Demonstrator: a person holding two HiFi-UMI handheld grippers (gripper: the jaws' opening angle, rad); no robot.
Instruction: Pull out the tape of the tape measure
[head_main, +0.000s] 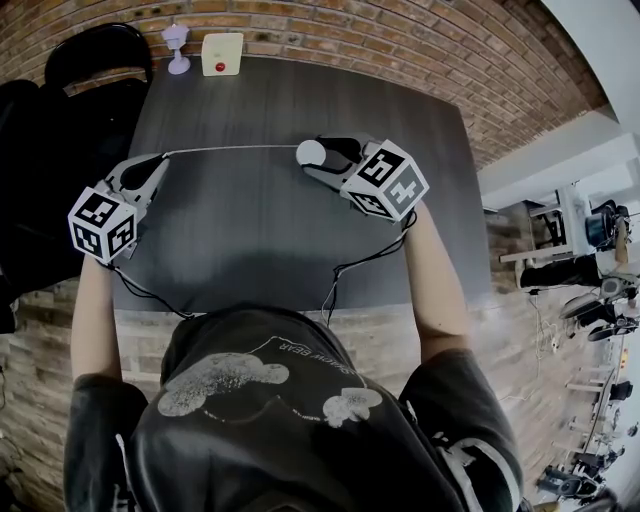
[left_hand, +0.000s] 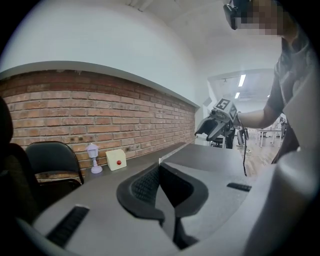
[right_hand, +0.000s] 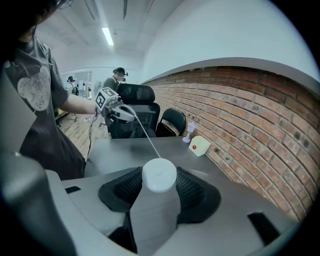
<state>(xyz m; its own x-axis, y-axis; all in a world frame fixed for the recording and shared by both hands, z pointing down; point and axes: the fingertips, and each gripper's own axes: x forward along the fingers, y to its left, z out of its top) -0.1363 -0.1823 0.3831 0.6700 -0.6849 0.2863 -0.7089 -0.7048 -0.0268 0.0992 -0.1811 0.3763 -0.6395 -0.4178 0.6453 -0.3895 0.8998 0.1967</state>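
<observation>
The tape (head_main: 230, 149) is stretched between the left gripper (head_main: 158, 163), pinched closed on its end, and the right gripper (head_main: 320, 160), clamped around the tape measure (head_main: 311, 152); further separation is judged needed.

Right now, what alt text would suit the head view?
Above a dark table, a thin tape stretches between two hand-held grippers: the right gripper holds the white tape measure, the left gripper pinches the tape's end.

Tape (head_main: 230, 149) btwn L gripper (head_main: 158, 162); R gripper (head_main: 318, 155)
</observation>
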